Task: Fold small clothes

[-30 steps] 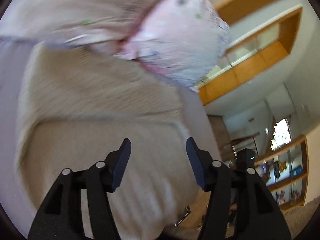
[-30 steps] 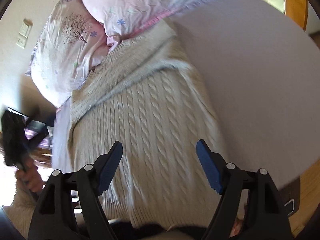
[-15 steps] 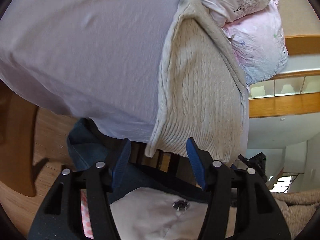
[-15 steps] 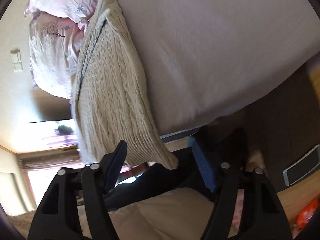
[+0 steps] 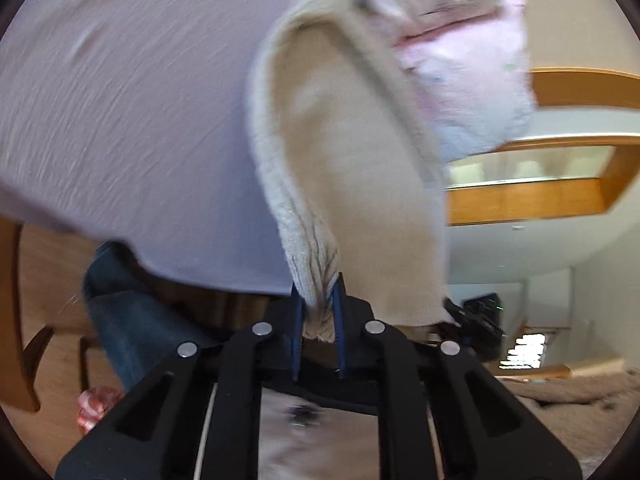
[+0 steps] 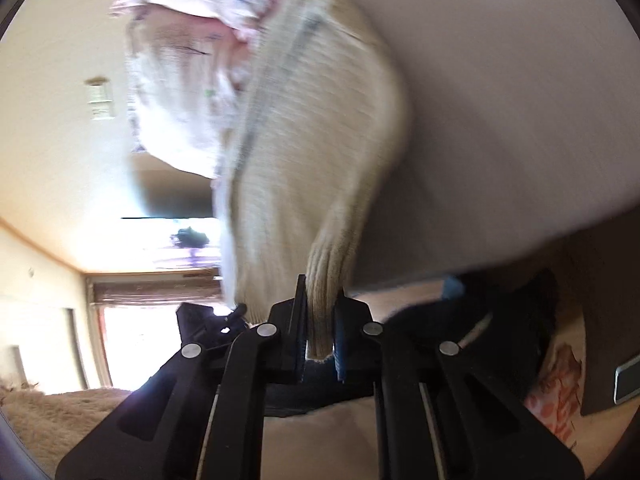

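The sweater [image 5: 352,168] is chunky cream knit, ribbed at the hem. The bed [image 5: 132,120] wears a smooth matt lavender sheet, and the pillow [image 5: 472,72] is thin printed cotton. Both tongs are matt black plastic with shiny metal rivets [image 6: 264,330].

A big pale purple sheet [image 5: 132,120] covers the bed and looks blurry. At the far end lie pink pillows with little flowers [image 5: 472,76]. Behind them is a wooden shelf with glass [image 5: 532,188]. A wooden chair [image 5: 16,320] stands on the wooden floor [image 5: 60,360] beside the bed. In the right wrist view, a light switch [image 6: 98,98] sits on the cream wall, a bright window [image 6: 136,344] glows, and a phone [image 6: 628,378] lies at the edge.
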Tool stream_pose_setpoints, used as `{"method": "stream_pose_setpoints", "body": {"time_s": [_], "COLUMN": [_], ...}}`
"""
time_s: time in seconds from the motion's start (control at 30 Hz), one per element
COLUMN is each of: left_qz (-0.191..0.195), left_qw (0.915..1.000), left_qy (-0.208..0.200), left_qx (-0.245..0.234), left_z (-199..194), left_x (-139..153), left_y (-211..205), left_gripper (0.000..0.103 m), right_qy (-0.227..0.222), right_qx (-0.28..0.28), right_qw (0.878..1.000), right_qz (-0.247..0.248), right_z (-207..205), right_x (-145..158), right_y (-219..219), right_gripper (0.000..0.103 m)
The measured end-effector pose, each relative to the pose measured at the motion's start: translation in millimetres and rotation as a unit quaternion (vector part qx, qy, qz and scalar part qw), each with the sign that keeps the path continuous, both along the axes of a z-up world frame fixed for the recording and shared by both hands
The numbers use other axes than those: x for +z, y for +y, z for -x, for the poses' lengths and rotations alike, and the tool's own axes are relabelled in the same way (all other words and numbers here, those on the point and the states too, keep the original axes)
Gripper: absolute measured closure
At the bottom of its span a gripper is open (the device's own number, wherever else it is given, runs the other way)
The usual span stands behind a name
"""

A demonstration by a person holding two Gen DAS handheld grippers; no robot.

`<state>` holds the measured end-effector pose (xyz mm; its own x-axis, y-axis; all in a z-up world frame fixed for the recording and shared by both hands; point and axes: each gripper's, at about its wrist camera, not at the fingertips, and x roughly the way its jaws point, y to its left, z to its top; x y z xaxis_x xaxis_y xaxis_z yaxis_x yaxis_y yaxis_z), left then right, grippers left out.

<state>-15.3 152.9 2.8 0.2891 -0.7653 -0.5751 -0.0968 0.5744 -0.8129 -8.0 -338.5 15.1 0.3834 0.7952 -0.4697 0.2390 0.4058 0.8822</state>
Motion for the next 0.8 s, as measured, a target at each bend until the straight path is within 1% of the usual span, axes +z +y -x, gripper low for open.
{"method": "stream_pose_setpoints", "body": {"time_s": [0.03,0.07,0.13,0.17,0.2,0.23,0.27,0.3,0.33,0.37,0.4,0.43,0.47,0.5,0.53,0.57,0.6,0.63,0.7,0.77,0.8], "left_qz": [0.01,0.02,0.033,0.037,0.043,0.045,0.047,0.031,0.001,-0.031,-0.06,-0.073,-0.083,-0.079,-0.073,-0.073,-0.094,-0.116,-0.143,-0.144,-0.142], "left_qw": [0.9998,0.9989,0.996,0.9945,0.9911,0.9888,0.9861,0.9827,0.9809,0.9786,0.9768,0.977,0.9775,0.9785,0.9793,0.9802,0.9807,0.9811,0.9838,0.9863,0.9872], "left_qy": [-0.016,-0.043,-0.083,-0.098,-0.125,-0.141,-0.157,-0.175,-0.179,-0.174,-0.15,-0.128,-0.099,-0.074,-0.067,-0.07,-0.072,-0.069,-0.049,-0.028,-0.023], "left_qx": [0.001,0.002,0.004,0.005,0.008,0.014,0.027,0.052,0.077,0.106,0.141,0.154,0.166,0.175,0.176,0.171,0.155,0.138,0.096,0.075,0.069], "left_z": [-5.7,-17.9,-45.9,-59.9,-86.8,-106.1,-130.3,-162.5,-186.2,-209.4,-236.2,-251.9,-263.9,-269.7,-271.0,-270.0,-267.7,-267.4,-266.3,-263.7,-261.2], "left_x": [11.3,29.0,54.3,63.1,78.8,87.7,96.9,105.6,108.7,110.1,102.7,96.7,88.6,80.2,78.2,76.1,73.1,68.7,52.0,36.5,29.3], "left_y": [0.7,2.0,4.7,4.7,5.0,6.1,8.4,10.9,12.2,11.4,15.4,16.9,19.6,25.1,28.3,30.4,32.2,32.6,35.6,36.2,37.8], "left_gripper": [0.091,0.091,0.091,0.091,0.091,0.091,0.091,0.091,0.091,0.088,0.081,0.066,0.057,0.055,0.049,0.037,0.032,0.03,0.03,0.03,0.03], "right_qy": [-0.025,-0.041,-0.079,-0.107,-0.129,-0.146,-0.169,-0.183,-0.18,-0.158,-0.131,-0.098,-0.069,-0.065,-0.066,-0.068,-0.065,-0.06,-0.044,-0.038,-0.041], "right_qx": [-0.014,-0.024,-0.04,-0.047,-0.053,-0.059,-0.072,-0.087,-0.103,-0.128,-0.144,-0.159,-0.18,-0.191,-0.193,-0.181,-0.172,-0.162,-0.149,-0.138,-0.13], "right_qw": [1.0,0.999,0.996,0.993,0.99,0.988,0.983,0.978,0.976,0.975,0.975,0.973,0.971,0.97,0.969,0.967,0.966,0.964,0.967,0.969,0.97], "right_qz": [-0.008,-0.014,-0.018,-0.015,-0.008,-0.002,0.01,0.037,0.064,0.088,0.111,0.135,0.144,0.137,0.136,0.163,0.183,0.203,0.202,0.201,0.202], "right_z": [-13.2,-24.9,-53.7,-78.5,-103.7,-125.2,-159.1,-188.7,-208.6,-237.1,-252.9,-263.6,-267.7,-264.0,-258.0,-249.9,-247.0,-244.1,-233.1,-230.1,-230.4], "right_x": [15.9,26.0,47.9,62.8,75.2,84.0,95.5,103.3,104.1,99.6,92.7,86.0,79.9,77.0,75.1,73.5,70.5,66.0,52.6,42.6,40.3], "right_y": [-1.3,-3.6,-6.5,-8.0,-9.7,-13.6,-16.6,-18.3,-21.4,-24.6,-27.4,-28.3,-28.4,-27.4,-24.8,-18.4,-13.8,-13.0,-12.3,-1.0,5.2], "right_gripper": [0.092,0.092,0.092,0.092,0.092,0.092,0.092,0.092,0.091,0.089,0.07,0.047,0.045,0.045,0.043,0.041,0.04,0.04,0.04,0.04,0.04]}}
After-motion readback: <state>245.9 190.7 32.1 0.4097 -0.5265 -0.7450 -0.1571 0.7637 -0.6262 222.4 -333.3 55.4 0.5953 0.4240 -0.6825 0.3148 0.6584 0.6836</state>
